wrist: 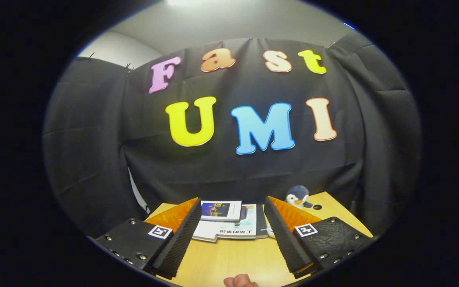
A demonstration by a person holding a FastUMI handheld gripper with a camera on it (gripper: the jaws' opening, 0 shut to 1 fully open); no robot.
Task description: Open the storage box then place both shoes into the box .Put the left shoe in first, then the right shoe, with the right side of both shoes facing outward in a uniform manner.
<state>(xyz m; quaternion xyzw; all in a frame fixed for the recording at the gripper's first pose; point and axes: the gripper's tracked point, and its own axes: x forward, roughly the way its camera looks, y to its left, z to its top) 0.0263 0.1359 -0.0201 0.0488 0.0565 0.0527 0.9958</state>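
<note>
My gripper (232, 207) is held above a wooden table (229, 259), its two fingers spread wide apart with nothing between them. It points level toward the black cloth wall at the back of the booth. A fingertip of a person's hand (240, 281) shows between the bases of the fingers, right at the table's near side.
A stack of books and booklets (225, 223) lies on the table just beyond the fingers. A small penguin plush (298, 196) stands at the back right of the table, behind the right finger. The table's far edge meets the cloth wall.
</note>
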